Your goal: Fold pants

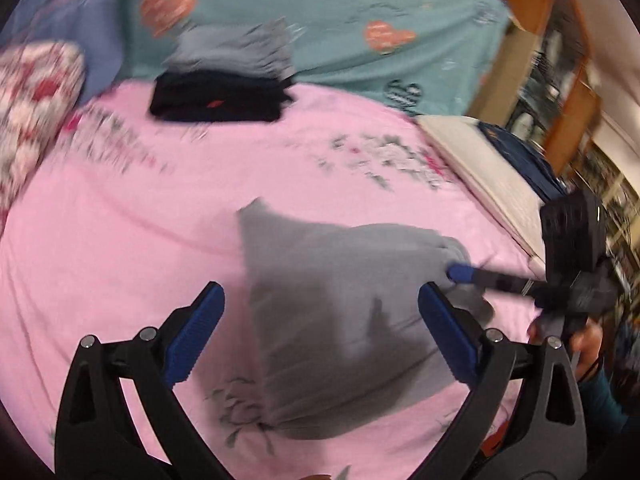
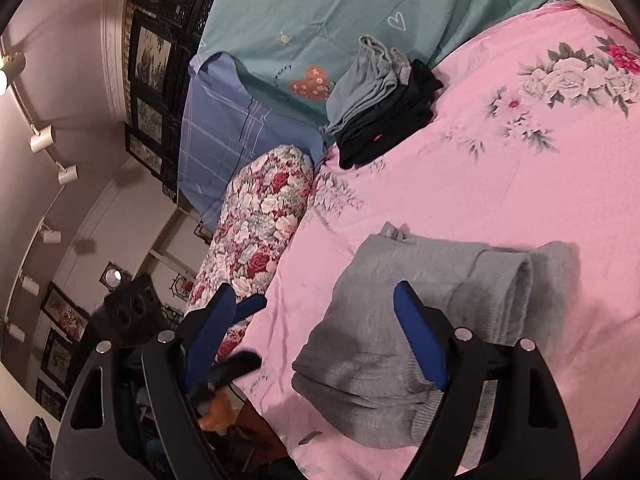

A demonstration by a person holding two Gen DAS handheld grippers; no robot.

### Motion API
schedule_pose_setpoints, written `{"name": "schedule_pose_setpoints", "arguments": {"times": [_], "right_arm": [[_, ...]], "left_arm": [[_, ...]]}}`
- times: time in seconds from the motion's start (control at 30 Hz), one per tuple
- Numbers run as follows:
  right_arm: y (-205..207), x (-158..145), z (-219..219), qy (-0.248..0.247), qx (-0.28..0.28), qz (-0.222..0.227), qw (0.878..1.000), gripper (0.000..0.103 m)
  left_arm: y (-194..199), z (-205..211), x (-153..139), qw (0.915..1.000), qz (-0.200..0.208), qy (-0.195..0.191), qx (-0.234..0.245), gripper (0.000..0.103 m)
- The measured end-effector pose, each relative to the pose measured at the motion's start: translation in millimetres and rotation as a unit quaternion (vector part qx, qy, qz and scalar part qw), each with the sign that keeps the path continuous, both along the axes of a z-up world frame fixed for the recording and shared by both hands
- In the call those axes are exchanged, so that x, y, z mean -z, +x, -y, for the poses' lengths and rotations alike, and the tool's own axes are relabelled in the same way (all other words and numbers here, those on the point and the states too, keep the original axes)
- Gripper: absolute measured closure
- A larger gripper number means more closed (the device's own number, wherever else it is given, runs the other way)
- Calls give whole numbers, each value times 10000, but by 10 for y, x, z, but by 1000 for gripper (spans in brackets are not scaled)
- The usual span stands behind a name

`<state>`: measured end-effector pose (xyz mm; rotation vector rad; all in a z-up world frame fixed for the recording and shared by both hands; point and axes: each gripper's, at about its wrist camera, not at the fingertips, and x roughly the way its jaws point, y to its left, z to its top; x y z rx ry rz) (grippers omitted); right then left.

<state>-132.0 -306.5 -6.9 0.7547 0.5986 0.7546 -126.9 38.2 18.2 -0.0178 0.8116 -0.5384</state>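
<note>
The left claw (image 1: 320,320) stands wide, its blue pads spread to either side of the grey sweatpants (image 1: 340,312) without pressing on them; nothing is held. In the left wrist view the cloth lies directly beneath and ahead of this claw, on the pink floral bedsheet (image 1: 140,220).

The right claw (image 2: 316,332) is also spread wide and empty. Seen from the left wrist view it comes in from the right-hand side (image 1: 464,276), one blue fingertip at the edge of the bundle; whether it touches the cloth cannot be told through the blur.

The sweatpants are already folded into a compact bundle near the bed's near edge. In the right wrist view (image 2: 420,320) the stacked layers show along the near side and a rolled fold runs down the far right part. Its longer side seems to run away from the near edge toward the middle of the bed.

Further out, toward the teal quilt (image 2: 320,20), sits a stack of folded clothes (image 2: 384,108), well apart from the bundle. A floral bolster pillow (image 2: 260,232) lies along the bed's left edge.

Judging by this, the next move is probably a lift toward that stack; both claws are about equally near, flanking the bundle.
</note>
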Motion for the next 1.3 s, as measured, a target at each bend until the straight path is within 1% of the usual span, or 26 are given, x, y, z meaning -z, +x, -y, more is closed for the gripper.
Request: {"name": "schedule_pose_setpoints", "arguments": {"times": [0.07,0.1,0.13,0.17,0.2,0.27,0.3,0.33,0.4,0.47,0.5,0.57,0.63,0.7,0.77,0.83,0.87,0.9,0.93,0.97,1.0,1.03,1.07,1.17,1.23,1.3], "right_arm": [[33,217,-99,-900,183,-268,9954,23],[53,437,-78,-1148,198,-526,9918,32],[48,589,-11,-1061,221,-708,9916,47],[23,644,61,-934,287,-745,9924,54],[-5,628,128,-785,264,-813,9932,56],[-88,506,212,-628,338,-820,9941,44],[-133,444,236,-751,487,-791,9928,22],[-172,368,251,-936,640,-736,9908,17],[-210,224,232,-1310,756,-526,9871,17],[-147,57,149,-1400,677,-368,9871,17],[-80,-50,69,-1379,567,-281,9884,17],[93,-214,-138,-1318,144,-100,9911,16],[317,-338,-438,-1348,-252,-23,9906,16],[593,-339,-757,-1262,-753,-139,9890,13],[929,-192,-1049,-1145,-1095,-486,9862,13],[1226,45,-1186,-1157,-1067,-968,9828,13],[1368,161,-1214,-1390,-871,-1140,9798,13],[1535,307,-1200,-1619,-610,-1313,9761,15],[1637,407,-1157,-1587,-494,-1512,9744,18],[1691,456,-1107,-1460,-440,-1671,9741,19],[1711,431,-1020,-1174,-412,-1776,9762,19],[1688,373,-941,-943,-429,-1760,9789,19],[1604,266,-826,-643,-491,-1612,9836,19],[1173,-41,-372,-332,-313,-1074,9932,15],[834,-122,-20,-194,-58,-861,9961,11],[457,-43,334,-128,257,-886,9957,8]], "left_arm": [[88,-133,146,9995,-254,-152,-79,4],[136,-160,209,9991,-376,-197,-76,4],[168,-171,274,9985,-491,-215,-81,4],[196,-175,328,9980,-580,-223,-67,4],[230,-165,375,9975,-664,-220,-34,4],[282,-149,469,9963,-828,-202,53,4],[289,-135,516,9956,-910,-192,101,4],[290,-116,573,9947,-997,-194,143,4],[276,-55,715,9928,-1175,-109,220,4],[225,-37,792,9934,-1132,-40,173,4],[220,-37,825,9939,-1094,16,160,3],[165,-24,904,9941,-1029,324,146,3],[116,-61,904,9951,-924,321,164,2],[84,-109,853,9958,-855,235,223,2],[12,-175,782,9967,-719,193,326,3],[-74,-272,702,9976,-577,147,357,3],[-98,-304,665,9976,-552,144,401,3],[-115,-322,627,9975,-535,226,406,3],[-129,-340,580,9978,-473,261,390,3],[-132,-352,536,9980,-423,253,387,3],[-133,-373,501,9982,-401,210,396,3],[-114,-388,464,9982,-421,114,411,3],[-80,-403,440,9980,-483,4,410,3],[96,-440,458,9945,-871,-451,366,3],[195,-426,518,9918,-1085,-603,315,3],[249,-367,576,9904,-1197,-614,314,3]]}}
